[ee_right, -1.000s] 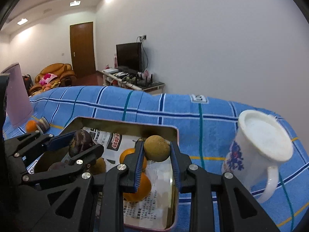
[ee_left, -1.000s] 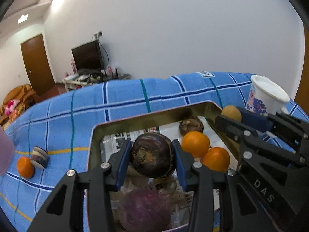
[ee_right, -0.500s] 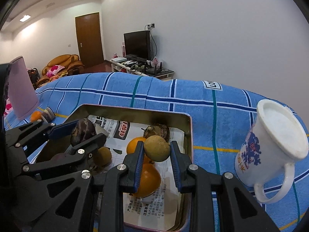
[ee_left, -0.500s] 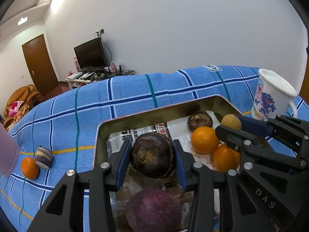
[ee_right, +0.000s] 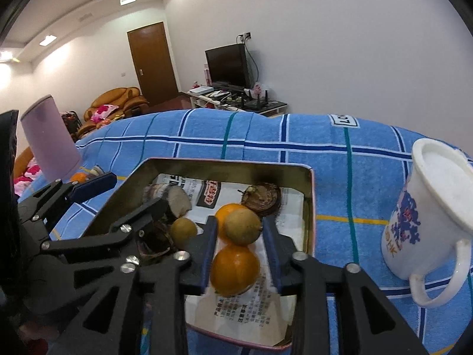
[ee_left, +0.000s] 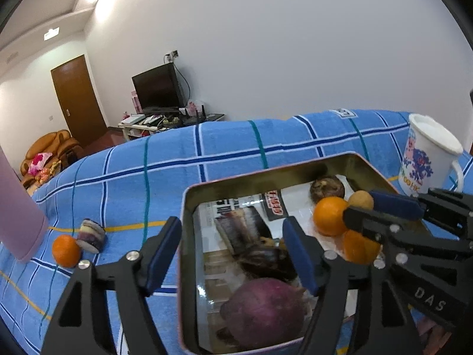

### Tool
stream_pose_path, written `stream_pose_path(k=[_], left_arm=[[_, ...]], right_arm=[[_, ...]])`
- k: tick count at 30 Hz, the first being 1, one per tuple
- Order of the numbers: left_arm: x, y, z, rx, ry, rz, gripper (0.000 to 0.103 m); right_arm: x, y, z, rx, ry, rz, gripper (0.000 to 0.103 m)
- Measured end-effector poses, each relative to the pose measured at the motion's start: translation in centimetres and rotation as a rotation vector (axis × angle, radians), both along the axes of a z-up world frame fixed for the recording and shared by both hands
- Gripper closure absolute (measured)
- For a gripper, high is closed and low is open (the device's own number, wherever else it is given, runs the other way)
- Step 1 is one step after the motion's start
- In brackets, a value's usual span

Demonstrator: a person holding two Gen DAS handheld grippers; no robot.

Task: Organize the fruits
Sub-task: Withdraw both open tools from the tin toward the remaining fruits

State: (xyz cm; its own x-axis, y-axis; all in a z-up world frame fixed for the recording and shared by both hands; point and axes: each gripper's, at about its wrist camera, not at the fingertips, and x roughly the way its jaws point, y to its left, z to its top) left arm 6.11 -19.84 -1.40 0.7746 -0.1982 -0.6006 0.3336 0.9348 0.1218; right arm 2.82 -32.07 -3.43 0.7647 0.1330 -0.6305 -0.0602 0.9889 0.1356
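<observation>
Both grippers hang over the metal tin (ee_left: 189,236) of fruit on the blue checked cloth (ee_left: 207,153).

Left wrist view: the left gripper (ee_left: 233,254) is spread wide, holding nothing; a blurred dark fruit (ee_left: 266,261) lies in the tin between its fingers, a purple fruit (ee_left: 263,310) nearer the camera, and an orange (ee_left: 66,250) on the cloth off to its left. Right wrist view: the right gripper (ee_right: 240,241) brackets a brown round fruit (ee_right: 242,227), its pads showing slim gaps either side, with oranges (ee_right: 235,269) beneath; a white mug (ee_right: 428,222) stands to its right.
</observation>
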Motion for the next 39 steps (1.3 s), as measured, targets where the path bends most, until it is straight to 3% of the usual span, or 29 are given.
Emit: stream_pose_path(k=[3,4,6,8,16,21,24,27,31,39], left_arm=[[0.1,0.9,0.4,-0.031,-0.004,0.027,0.021],[0.1,1.3,0.6,-0.041,-0.012,0.036,0.018],[0.0,2.0,1.0,-0.062,-0.031,0.060,0.001],[-0.2,2.7,1.4,-0.092,-0.057,0.068,0.000],[-1.7,3.8,2.5,-0.072,-0.173,0.099,0.000],[-2.2,5.2,2.4,-0.038,-0.262,0.158,0.000],[-2.6,6.1,2.6,-0.018,-0.315,0.200,0.000],[-3.3,7.2,3.1,-0.008,-0.393,0.237,0.000],[-3.8,8.9,2.9,0.012,-0.444,0.269,0.000],[-3.7,11.3,2.3,-0.031,-0.381,0.281,0.000]], right_arm=[[-0.3,-0.2,0.3,0.034,-0.014,0.010,0.039],[-0.4,-0.3,0.4,0.052,-0.019,0.016,0.036],[-0.7,-0.6,0.6,0.093,-0.028,0.023,0.029],[-0.9,-0.7,0.8,0.118,-0.041,0.026,0.026],[-3.0,-0.9,3.1,0.106,-0.207,-0.034,0.026],[-5.9,-1.1,4.4,0.093,-0.415,-0.106,0.026],[-6.9,-0.2,4.6,0.017,-0.500,-0.208,0.026],[-7.2,0.8,4.6,-0.031,-0.531,-0.240,0.018],[-7.5,1.8,4.9,-0.073,-0.562,-0.243,0.017],[-8.1,3.3,5.4,-0.109,-0.591,-0.257,0.017]])
